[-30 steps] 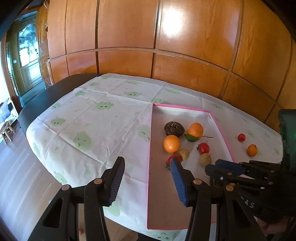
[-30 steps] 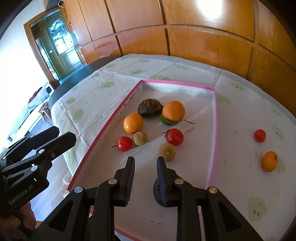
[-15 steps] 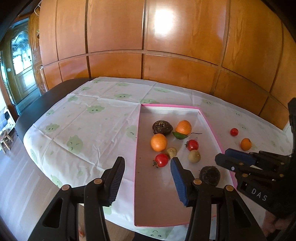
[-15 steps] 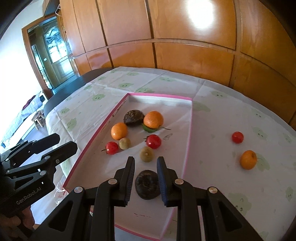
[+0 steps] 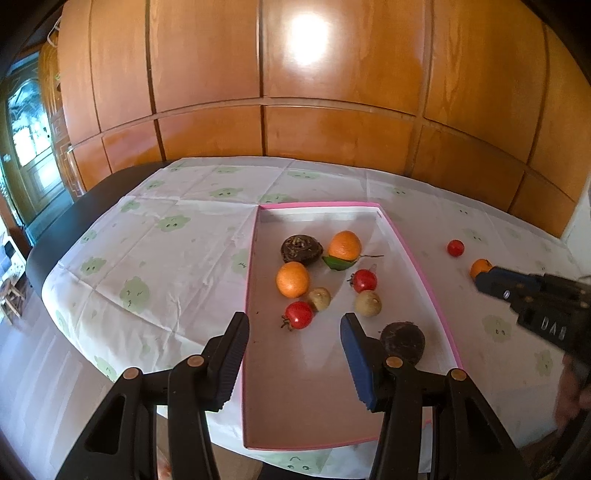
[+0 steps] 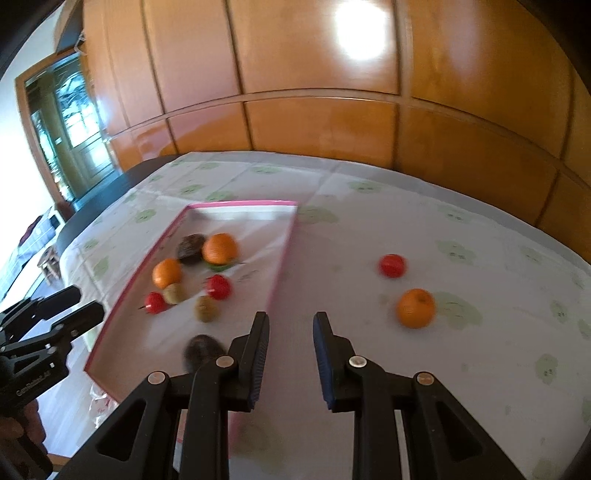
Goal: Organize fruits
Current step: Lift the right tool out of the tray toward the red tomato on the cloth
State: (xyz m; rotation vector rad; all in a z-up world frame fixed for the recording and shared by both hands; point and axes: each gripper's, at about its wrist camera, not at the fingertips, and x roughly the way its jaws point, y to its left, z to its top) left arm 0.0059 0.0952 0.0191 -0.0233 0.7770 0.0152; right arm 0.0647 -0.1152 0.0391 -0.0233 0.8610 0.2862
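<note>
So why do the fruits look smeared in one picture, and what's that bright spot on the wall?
Right wrist view: motion blur smears the fruits in the pink tray and the dark fruit. Left wrist view: sharp. Both views: a glare patch on the glossy wood panels, and fisheye bending of the panel seams.

Two hand-held grippers, both tilted downward

The left gripper (image 5: 293, 319) has its jaws parted moderately, with nothing gripped between them. The right gripper (image 6: 290, 316) is out to its right, its jaws drawn in to a narrow, empty gap. Part of a hand (image 5: 570, 387) shows behind the right gripper's body.
</note>
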